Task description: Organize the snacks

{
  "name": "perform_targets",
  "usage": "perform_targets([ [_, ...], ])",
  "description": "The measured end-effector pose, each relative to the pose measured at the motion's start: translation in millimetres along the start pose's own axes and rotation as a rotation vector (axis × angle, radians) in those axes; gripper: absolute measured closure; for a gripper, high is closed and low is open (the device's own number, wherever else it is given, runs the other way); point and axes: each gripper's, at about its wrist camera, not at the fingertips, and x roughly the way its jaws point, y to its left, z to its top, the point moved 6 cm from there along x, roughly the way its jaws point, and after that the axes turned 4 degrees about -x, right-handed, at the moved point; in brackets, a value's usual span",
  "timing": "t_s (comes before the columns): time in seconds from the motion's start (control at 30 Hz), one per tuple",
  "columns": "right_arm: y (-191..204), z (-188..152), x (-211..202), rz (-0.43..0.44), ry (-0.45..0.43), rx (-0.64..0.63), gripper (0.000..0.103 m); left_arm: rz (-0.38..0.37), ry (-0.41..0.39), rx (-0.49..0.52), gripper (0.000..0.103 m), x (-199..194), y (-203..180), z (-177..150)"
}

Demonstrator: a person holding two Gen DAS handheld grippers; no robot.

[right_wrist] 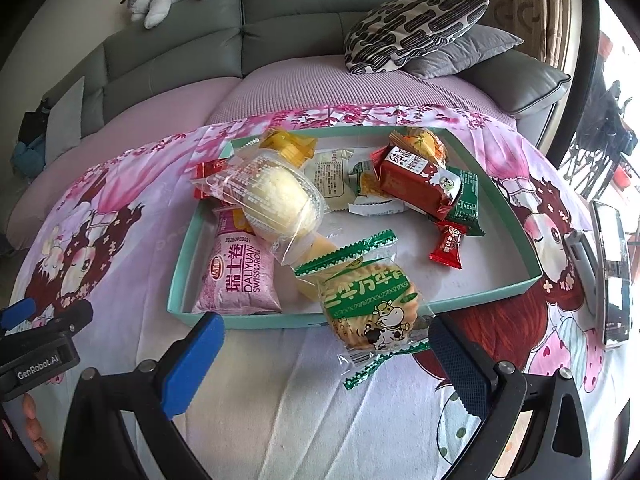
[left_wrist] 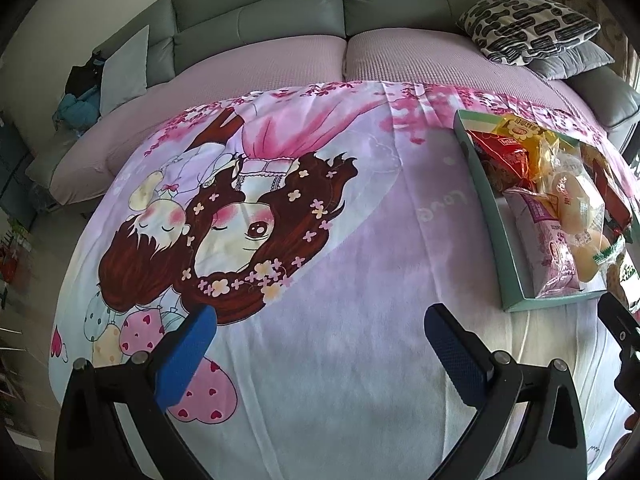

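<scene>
Your right gripper (right_wrist: pixel 324 360) has its blue fingers (right_wrist: pixel 192 364) spread wide, and the green milk-biscuit packet (right_wrist: pixel 370 308) sits between them, nearer the right-hand finger. It looks as if nothing is clamped: the packet lies half over the near rim of the teal tray (right_wrist: pixel 532 276), its crimped tail spilling onto the cartoon-print bedsheet (right_wrist: pixel 280 420) just ahead of your fingertips. I'd judge that's why it's tilted; the rim props it up. Whether the right finger touches the wrapper, I can't tell.

Beyond your fingers, the tray is already crowded. Ahead and left of the left finger lies the pink Swiss roll pack (right_wrist: pixel 236 276), flat against the tray's left wall, with the clear-wrapped cream bun (right_wrist: pixel 276 204) stacked partly on top. Farther ahead and to the right, the red carton-shaped snack (right_wrist: pixel 412 180) leans on a dark green packet (right_wrist: pixel 464 196), and a small red candy (right_wrist: pixel 448 248) lies loose on the bare tray floor. That open patch, straight ahead of your right finger, looks like the natural home for the biscuit.

Your left gripper (left_wrist: pixel 320 344) is released too, fingers apart over empty sheet, holding nothing. The tray (left_wrist: pixel 508 264) lies off beyond its right finger, so this hand seems parked clear of the work.
</scene>
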Motion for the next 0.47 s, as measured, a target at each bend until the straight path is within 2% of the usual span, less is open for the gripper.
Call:
perform_targets([
  [0.47, 0.5, -2.1, 2.4, -0.006, 0.015, -0.002, 0.000, 0.000, -0.014, 0.000, 0.000, -3.2, 1.4, 0.6],
])
